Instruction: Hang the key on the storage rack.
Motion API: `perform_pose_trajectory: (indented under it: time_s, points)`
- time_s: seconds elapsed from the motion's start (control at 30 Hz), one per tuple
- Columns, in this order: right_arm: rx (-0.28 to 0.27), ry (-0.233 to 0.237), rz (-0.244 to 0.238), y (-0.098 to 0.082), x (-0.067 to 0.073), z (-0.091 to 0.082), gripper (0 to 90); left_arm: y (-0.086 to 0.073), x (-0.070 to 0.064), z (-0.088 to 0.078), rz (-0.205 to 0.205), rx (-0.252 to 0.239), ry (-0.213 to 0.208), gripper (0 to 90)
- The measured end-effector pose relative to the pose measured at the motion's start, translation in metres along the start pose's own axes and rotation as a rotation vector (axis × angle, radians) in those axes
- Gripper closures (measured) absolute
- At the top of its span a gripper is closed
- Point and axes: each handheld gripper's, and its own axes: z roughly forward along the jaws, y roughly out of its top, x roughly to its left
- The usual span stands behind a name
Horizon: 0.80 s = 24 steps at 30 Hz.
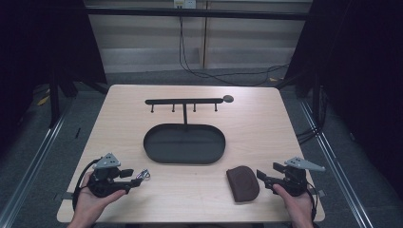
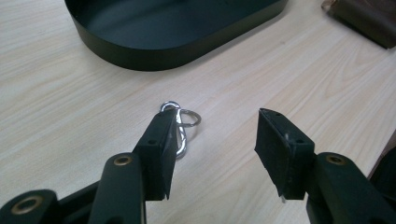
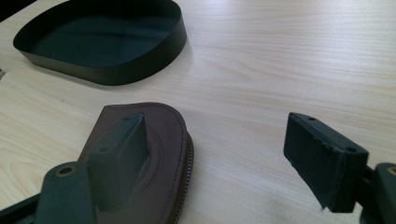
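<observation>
Carabiner (image 2: 176, 128) lies beside the spread-jawed left gripper (image 2: 215, 154); pouch (image 3: 149, 158) under the gaping right gripper (image 3: 224, 163).

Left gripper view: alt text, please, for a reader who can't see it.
Two open black fingers point at a silver carabiner clip with a key ring, lying on a light wooden table. A black oval tray sits beyond.

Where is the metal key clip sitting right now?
In the high view the key clip lies on the table's front left, touching the tip of the left tool, just in front of the black oval tray.
</observation>
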Motion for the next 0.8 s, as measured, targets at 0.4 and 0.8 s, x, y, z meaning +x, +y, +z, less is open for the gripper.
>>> perform_pose_trajectory:
  time_s: [0.4, 0.8]
  points:
    - [0.007, 0.013, -0.002, 0.0, 0.001, 0.001, 21.6, 0.023, 0.0, 0.005, 0.102, 0.103, -0.013, 53.4]
    - [0.024, 0.009, 0.005, 0.0, 0.001, 0.002, 21.7, 0.036, 0.007, 0.02, 0.149, 0.246, 0.002, 56.0]
